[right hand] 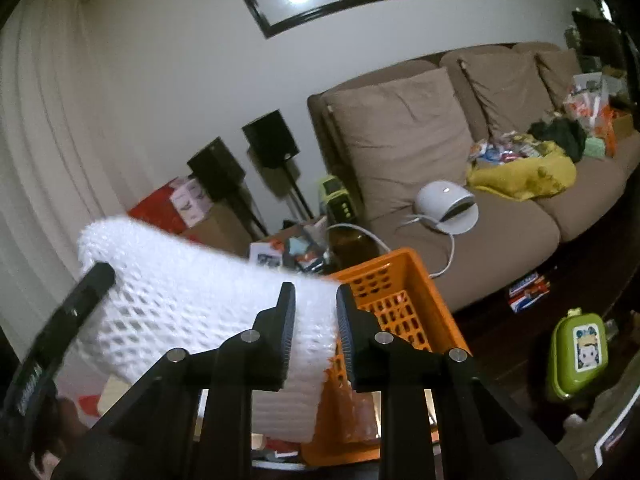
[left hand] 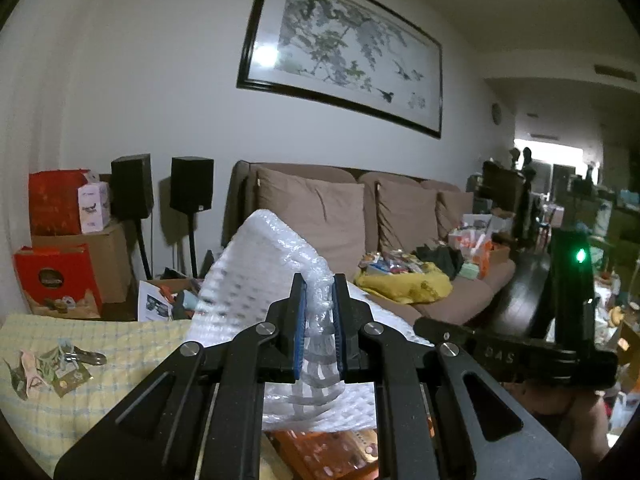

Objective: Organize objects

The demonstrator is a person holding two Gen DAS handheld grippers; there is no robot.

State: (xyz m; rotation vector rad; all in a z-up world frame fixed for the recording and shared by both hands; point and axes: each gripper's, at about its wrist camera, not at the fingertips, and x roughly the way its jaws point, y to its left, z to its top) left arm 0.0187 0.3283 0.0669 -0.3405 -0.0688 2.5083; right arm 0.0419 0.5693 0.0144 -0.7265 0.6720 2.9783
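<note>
In the left wrist view, our left gripper has its fingers clamped on a bunched edge of the white foam net, at the frame centre. To the lower left lies a yellow checked cloth with open room. The black device at right reads "DAS".

In the right wrist view, our right gripper has the net between its slightly parted fingers; whether they press it we cannot tell. Just behind stands the orange crate, its rim free. No label is readable.

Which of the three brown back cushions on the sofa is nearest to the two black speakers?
The big end cushion, at the sofa's left end in the right wrist view. It sits closest to the speakers; the other two lie further right, toward the yellow cloth.
</note>
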